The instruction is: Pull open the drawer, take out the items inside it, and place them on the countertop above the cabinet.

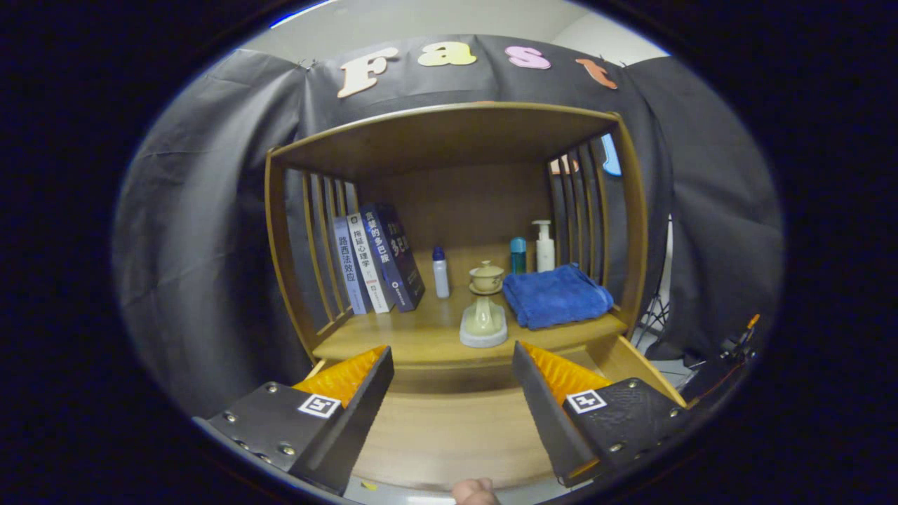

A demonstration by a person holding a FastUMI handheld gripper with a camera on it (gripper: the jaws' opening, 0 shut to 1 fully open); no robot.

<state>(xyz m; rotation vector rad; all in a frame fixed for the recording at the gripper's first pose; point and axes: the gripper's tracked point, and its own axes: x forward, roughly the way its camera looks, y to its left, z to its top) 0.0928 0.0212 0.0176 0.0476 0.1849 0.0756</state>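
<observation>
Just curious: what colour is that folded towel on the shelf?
Blue towel, in the gripper view, beyond the open gripper.

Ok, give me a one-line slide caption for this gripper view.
Open gripper faces the wooden shelf cabinet holding upright books, a folded blue towel and a pale ceramic teacup.

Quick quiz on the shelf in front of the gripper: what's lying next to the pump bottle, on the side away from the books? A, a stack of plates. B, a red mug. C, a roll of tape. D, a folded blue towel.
D: a folded blue towel lies on the shelf just in front of the pump bottle, across from the books; the gripper has its fingers open, holding nothing.
</observation>
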